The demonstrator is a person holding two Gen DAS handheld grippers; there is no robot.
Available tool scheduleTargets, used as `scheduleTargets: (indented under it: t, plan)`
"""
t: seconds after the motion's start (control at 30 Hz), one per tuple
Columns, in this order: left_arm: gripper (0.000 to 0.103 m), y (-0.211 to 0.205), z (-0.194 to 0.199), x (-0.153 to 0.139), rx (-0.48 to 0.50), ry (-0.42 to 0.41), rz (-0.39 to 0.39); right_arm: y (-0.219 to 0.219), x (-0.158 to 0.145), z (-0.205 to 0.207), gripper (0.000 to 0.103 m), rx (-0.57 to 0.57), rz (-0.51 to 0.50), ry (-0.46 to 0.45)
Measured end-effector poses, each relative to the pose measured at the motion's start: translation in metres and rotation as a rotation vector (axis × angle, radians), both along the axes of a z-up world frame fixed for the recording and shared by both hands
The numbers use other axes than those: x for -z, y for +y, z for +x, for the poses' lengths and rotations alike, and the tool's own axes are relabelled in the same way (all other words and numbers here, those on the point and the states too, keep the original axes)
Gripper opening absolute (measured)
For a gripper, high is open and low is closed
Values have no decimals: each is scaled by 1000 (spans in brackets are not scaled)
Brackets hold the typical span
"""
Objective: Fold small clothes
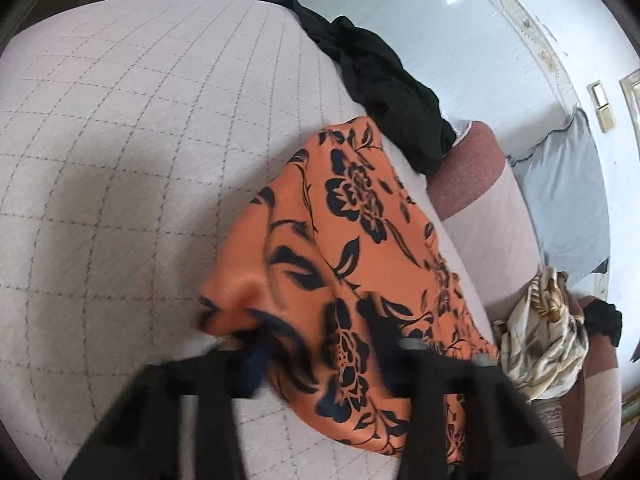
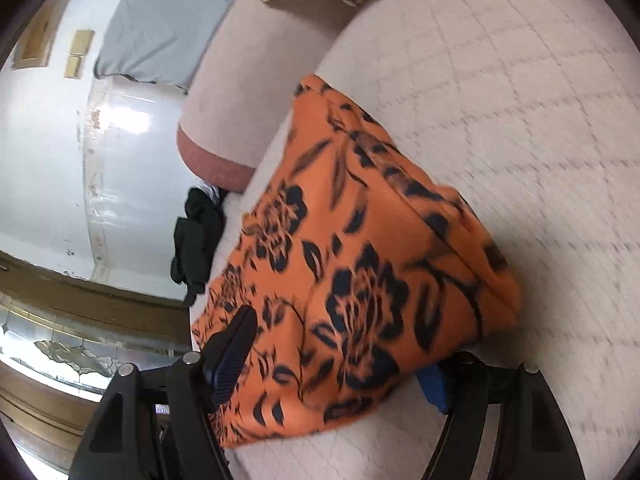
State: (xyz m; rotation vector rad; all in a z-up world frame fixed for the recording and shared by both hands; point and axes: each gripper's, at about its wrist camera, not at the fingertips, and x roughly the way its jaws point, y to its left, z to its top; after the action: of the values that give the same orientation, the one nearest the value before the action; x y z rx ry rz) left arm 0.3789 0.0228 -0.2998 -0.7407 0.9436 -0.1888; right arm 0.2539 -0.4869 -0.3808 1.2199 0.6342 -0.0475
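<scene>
While spread on bed (image 2: 500,80), orange garment (image 2: 360,240) between right tongs (image 2: 336,360).

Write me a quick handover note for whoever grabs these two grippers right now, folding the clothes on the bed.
Left gripper: jaws around a bunched edge of the orange floral garment; too blurred to say the pads grip it.
Right gripper: jaws open, straddling the garment's near edge, cloth between them, not pinched.
The garment lies on the quilted bed, doubled over at one side, fold unfinished.
Black garment lies crumpled at the bed's edge; cream patterned cloth is heaped beside the bed. Neither is folded.
Left to do: finish folding the orange piece, then the other two.
</scene>
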Motion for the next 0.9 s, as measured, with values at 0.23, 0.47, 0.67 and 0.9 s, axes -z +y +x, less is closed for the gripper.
scheduleTargets:
  t: [0.23, 0.47, 0.67, 0.9]
  plan:
    - [83, -12, 7, 9, 39, 6, 30, 0, 5, 28, 43, -2, -88, 33]
    - [19, -17, 9, 10, 32, 3, 82, 3, 2, 38, 20, 1, -185, 61]
    - [15, -10, -7, -8, 28, -81, 24, 15, -27, 30, 14, 37, -320, 6]
    - [14, -1, -54, -40, 70, -156, 30, 21, -54, -1, 13, 68, -338, -45]
